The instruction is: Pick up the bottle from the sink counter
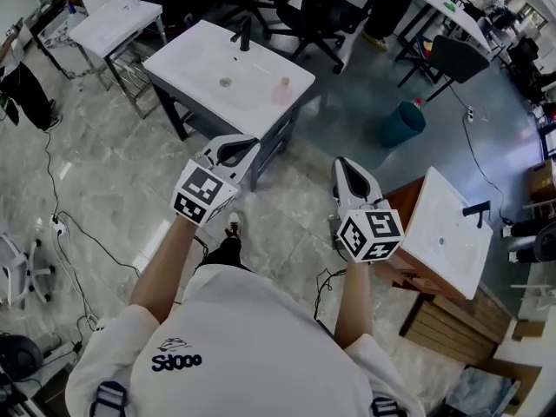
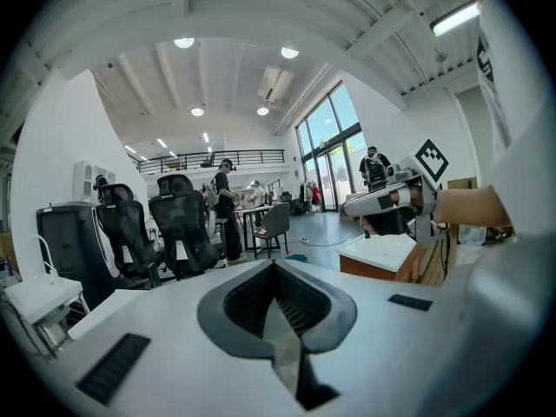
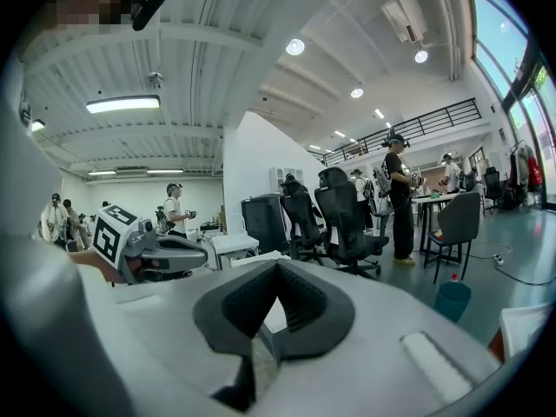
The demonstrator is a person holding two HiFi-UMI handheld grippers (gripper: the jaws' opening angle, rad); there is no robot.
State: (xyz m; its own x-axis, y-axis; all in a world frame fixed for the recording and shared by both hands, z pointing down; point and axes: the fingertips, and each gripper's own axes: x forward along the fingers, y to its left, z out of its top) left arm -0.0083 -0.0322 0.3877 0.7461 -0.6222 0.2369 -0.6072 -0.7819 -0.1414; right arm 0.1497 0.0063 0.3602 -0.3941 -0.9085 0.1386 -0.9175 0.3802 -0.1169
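On marble floor (image 1: 104,172), sink counter (image 1: 187,63) with bottle (image 1: 284,86)

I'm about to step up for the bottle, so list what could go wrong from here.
1. The bottle stands close to the sink counter's edge, so a clumsy nudge could tip it onto the floor.
2. The left gripper and right gripper are both shut and empty. Reaching in without opening one would push the bottle rather than grasp it.
3. A cable trails across the floor nearby and could catch a foot.
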